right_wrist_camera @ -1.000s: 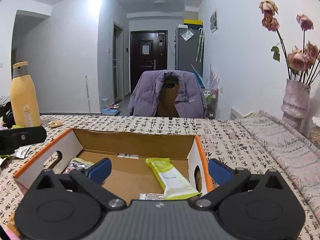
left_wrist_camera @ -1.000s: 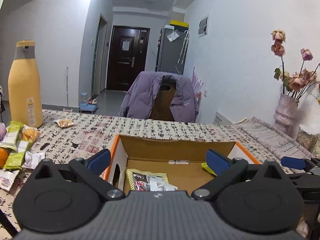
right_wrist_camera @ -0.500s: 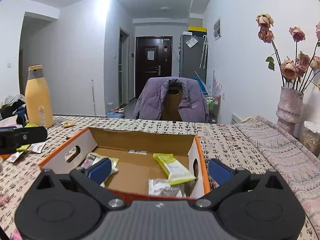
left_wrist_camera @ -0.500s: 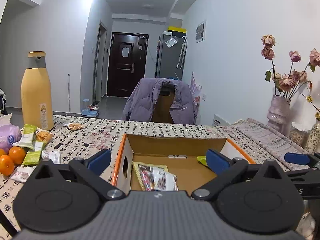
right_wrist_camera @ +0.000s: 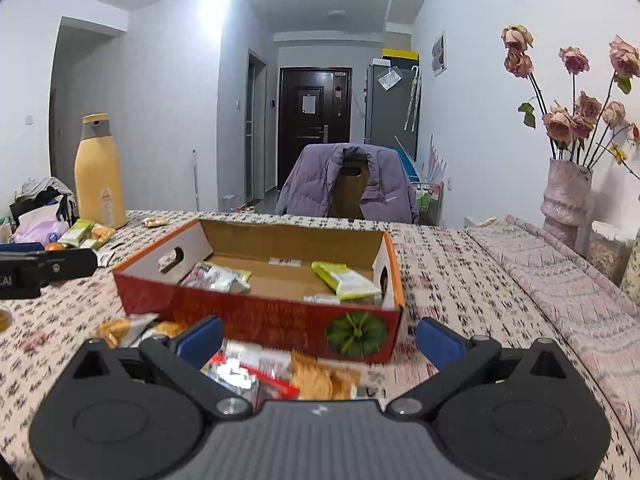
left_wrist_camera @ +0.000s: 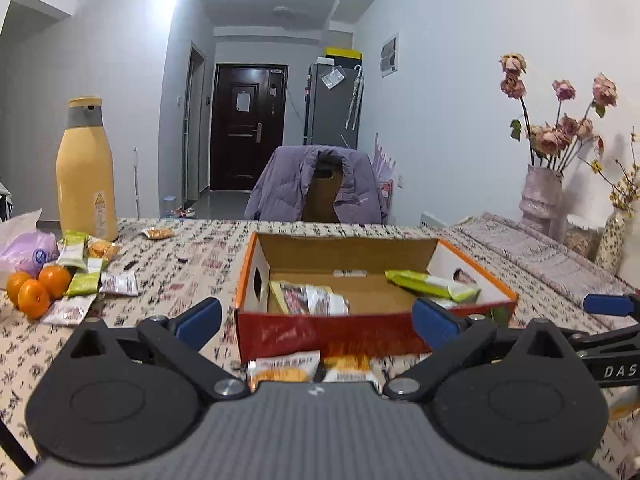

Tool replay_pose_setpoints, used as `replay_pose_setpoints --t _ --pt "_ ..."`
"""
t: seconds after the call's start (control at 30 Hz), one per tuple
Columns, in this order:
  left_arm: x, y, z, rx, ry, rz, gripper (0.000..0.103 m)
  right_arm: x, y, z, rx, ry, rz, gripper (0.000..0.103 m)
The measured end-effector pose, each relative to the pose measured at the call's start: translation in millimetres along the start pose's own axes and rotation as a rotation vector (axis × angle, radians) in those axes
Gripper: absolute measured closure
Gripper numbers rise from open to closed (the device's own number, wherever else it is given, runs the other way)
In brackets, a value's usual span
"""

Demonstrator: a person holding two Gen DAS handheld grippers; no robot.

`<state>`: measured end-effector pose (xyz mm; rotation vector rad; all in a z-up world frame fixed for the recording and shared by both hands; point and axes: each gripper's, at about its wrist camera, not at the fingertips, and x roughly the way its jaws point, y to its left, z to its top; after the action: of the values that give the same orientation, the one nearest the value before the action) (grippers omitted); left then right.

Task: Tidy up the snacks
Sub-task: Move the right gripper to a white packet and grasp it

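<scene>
An open cardboard box [left_wrist_camera: 344,330] [right_wrist_camera: 280,312] with an orange rim stands on the patterned tablecloth. Inside lie a green snack bar [left_wrist_camera: 432,283] [right_wrist_camera: 346,278] and a few dark and silver packets [left_wrist_camera: 308,298] [right_wrist_camera: 214,276]. More packets lie on the table in front of the box [left_wrist_camera: 286,370] [right_wrist_camera: 280,372], just past both grippers. My left gripper [left_wrist_camera: 316,320] is open and holds nothing. My right gripper [right_wrist_camera: 318,336] is open too, with nothing between its fingers. A heap of green and silver snack packets [left_wrist_camera: 86,284] lies at the left.
A tall yellow bottle [left_wrist_camera: 86,172] stands at the back left, with oranges [left_wrist_camera: 38,288] and a purple bag [left_wrist_camera: 28,252] near it. A vase of dried roses [right_wrist_camera: 566,196] is at the right. A chair with a purple jacket [left_wrist_camera: 320,186] is behind the table.
Both grippers have pulled back and risen from over the box. The box's red front wall and the packets in front of it have come into view.
</scene>
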<state>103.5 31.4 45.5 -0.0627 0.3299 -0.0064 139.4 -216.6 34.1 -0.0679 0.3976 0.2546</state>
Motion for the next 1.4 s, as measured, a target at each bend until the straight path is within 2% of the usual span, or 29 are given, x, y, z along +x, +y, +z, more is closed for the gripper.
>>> replay_pose_setpoints --t 0.3,0.57,0.87,1.03,1.27,1.33,1.4 --pt "-9.8 4.1 -35.6 -0.025 0.062 -0.022 0.0 -17.8 -15.9 -32.2 0.028 0.046 -0.007 0.0" --pt "-12.1 7.6 -41.2 -0.036 0.073 -0.021 0.0 -7.7 -33.9 -42.4 0.053 0.108 -0.077 0.0" --pt "-11.2 8.0 -42.8 -0.039 0.09 -0.017 0.0 37.1 -58.3 -43.3 0.056 0.221 -0.123 0.015" --pt "-10.1 8.6 -43.8 -0.045 0.1 -0.016 0.0 58.1 -63.7 -42.8 0.058 0.266 -0.118 0.017" --pt "-7.3 6.9 -45.5 -0.043 0.113 -0.02 0.0 71.0 -66.1 -47.3 0.108 0.295 -0.036 0.021" --pt "-6.5 6.4 -46.5 -0.043 0.117 -0.02 0.0 70.3 -61.4 -51.5 0.086 0.279 -0.034 0.022" --pt "-5.2 6.1 -47.2 -0.045 0.122 -0.022 0.0 69.2 -56.9 -53.6 0.067 0.267 -0.032 0.027"
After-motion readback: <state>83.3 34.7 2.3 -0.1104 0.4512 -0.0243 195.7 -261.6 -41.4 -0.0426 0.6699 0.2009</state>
